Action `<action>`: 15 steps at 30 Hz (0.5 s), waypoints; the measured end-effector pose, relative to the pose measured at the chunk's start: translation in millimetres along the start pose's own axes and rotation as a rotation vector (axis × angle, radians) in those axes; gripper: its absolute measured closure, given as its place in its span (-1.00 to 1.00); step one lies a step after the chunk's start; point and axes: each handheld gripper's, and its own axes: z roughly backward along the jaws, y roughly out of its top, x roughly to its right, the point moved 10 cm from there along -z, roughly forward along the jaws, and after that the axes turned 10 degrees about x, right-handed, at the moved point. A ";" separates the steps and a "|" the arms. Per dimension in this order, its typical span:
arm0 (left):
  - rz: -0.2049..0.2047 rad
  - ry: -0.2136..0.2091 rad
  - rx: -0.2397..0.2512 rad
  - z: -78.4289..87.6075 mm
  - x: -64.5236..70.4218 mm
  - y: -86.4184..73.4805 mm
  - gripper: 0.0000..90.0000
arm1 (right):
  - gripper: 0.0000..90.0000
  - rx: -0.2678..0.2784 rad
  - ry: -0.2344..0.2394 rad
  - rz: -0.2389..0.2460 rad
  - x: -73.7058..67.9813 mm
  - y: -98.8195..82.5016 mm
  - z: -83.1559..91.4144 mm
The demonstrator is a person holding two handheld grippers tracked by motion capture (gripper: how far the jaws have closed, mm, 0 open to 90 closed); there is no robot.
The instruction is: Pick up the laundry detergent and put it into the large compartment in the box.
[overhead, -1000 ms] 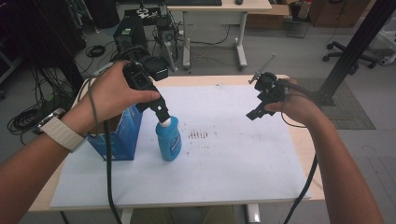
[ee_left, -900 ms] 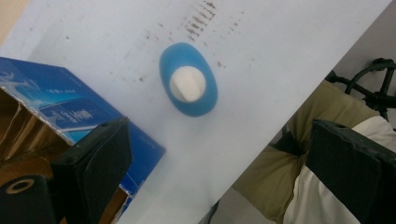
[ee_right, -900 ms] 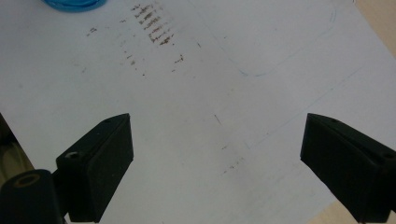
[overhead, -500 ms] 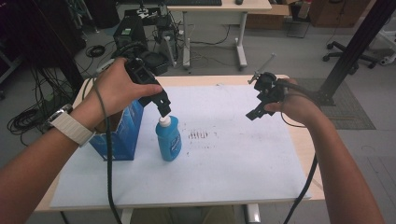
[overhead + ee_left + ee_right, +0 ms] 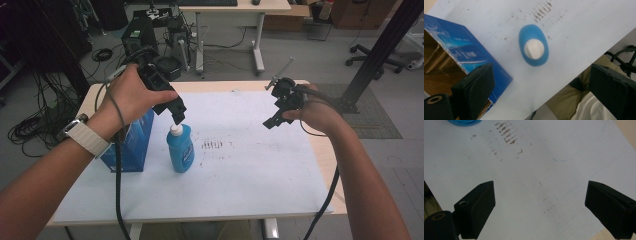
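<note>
The blue bottle (image 5: 180,149) stood upright on the white sheet (image 5: 240,170) covering the table (image 5: 320,150), at about 9 o'clock from the sheet's centre. Its white cap (image 5: 175,129) faced up. A blue carton (image 5: 131,145) stood just beside the bottle at its 9 o'clock; whether the two touched could not be told. In the left gripper view the carton's (image 5: 461,57) top was open, showing its brown inside.

The left gripper (image 5: 176,113) hung directly above the cap, tips pointing down. Its jaws were spread wide and held nothing. In the left gripper view the bottle (image 5: 533,48) lay between and beyond the two jaws.

The right gripper (image 5: 272,121) was held in the air at about 2 o'clock over the sheet, well apart from the bottle. Its jaws were also spread wide and empty, with the marked sheet (image 5: 536,182) visible between them. A patch of dark smudges (image 5: 212,145) lay just beside the bottle at its 3 o'clock.
</note>
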 end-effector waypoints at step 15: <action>0.105 0.011 -0.038 -15.6 -9.3 -1.7 -0.81 | -0.79 0.003 0.001 0.001 0.3 1.0 -0.7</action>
